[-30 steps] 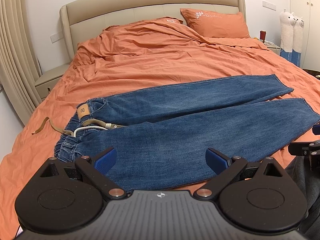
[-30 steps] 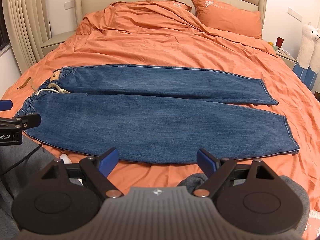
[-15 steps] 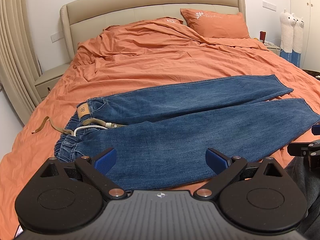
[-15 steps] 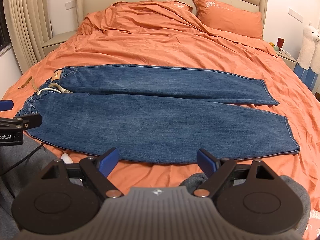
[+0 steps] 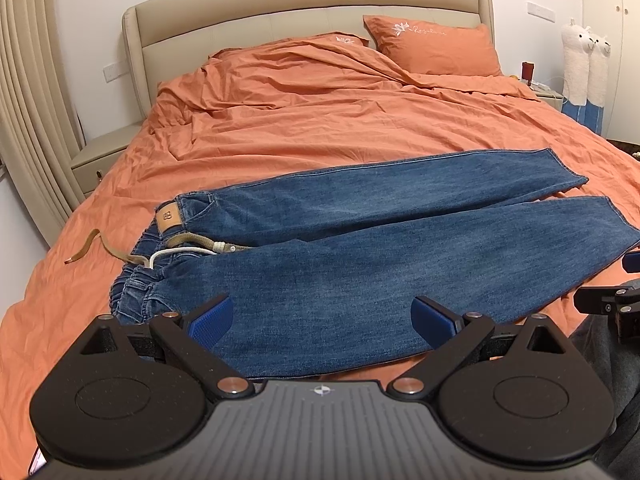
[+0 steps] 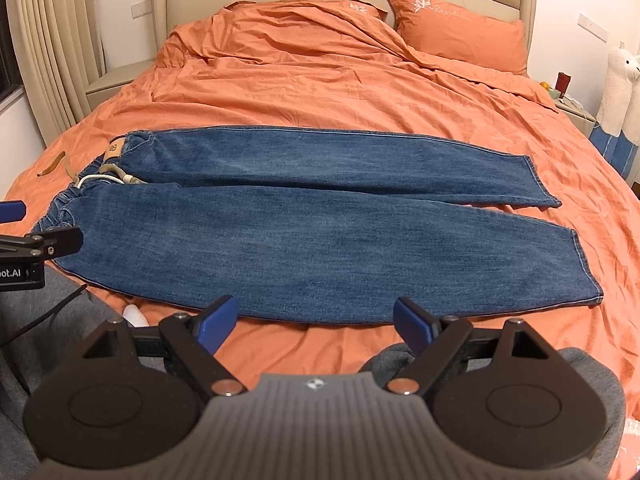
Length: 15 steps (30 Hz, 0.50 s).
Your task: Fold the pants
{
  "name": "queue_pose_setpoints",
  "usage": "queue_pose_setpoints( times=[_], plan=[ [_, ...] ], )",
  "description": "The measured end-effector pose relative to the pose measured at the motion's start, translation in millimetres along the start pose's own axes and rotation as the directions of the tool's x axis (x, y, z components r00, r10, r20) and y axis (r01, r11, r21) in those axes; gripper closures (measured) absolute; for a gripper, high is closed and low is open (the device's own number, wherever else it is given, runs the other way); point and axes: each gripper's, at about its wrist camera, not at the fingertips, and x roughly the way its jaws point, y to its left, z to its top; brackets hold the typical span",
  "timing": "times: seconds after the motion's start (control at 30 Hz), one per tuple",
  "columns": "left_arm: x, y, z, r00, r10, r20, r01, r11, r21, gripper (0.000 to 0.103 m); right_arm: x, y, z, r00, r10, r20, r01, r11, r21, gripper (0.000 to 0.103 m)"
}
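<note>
Denim jeans point(image 6: 304, 224) lie flat on the orange duvet point(image 6: 340, 88), likely heavy and limp, best pinched at waistband point(image 5: 132, 292) and hem point(image 6: 588, 276), both the left gripper point(image 5: 322, 316) and the right gripper point(image 6: 316, 318) gaping empty.

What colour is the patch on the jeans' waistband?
Tan patch on blue jeans; left wrist view shows it best.

Your jeans point(image 6: 304, 216) are mid-blue denim, faded lighter along the legs, with a tan patch point(image 5: 169, 216) at the waist, a white cord point(image 5: 180, 251) and an olive-tan belt strap point(image 5: 86, 249). The duvet point(image 5: 360, 128) is plain orange; the pillow point(image 6: 460, 28) is orange too, with a small white flower motif. The headboard point(image 5: 280, 8) is beige and so are the curtains point(image 6: 52, 40). Your grippers are black with blue pads point(image 5: 210, 318).
</note>
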Motion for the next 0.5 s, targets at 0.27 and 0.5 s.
queue_pose_setpoints(
  times=[0.27,0.5],
  plan=[
    [0.0,-0.7,0.4,1.000,0.000,-0.003,0.000,1.000,0.000,0.000,0.3,0.8,1.3,1.000,-0.001,-0.004,0.001,1.000,-0.001,0.021],
    [0.4,0.2,1.6,1.000,0.000,-0.004,0.000,1.000,-0.004,0.000,0.7,1.4,1.6,1.000,0.000,-0.002,0.000,1.000,-0.004,0.021]
  ],
)
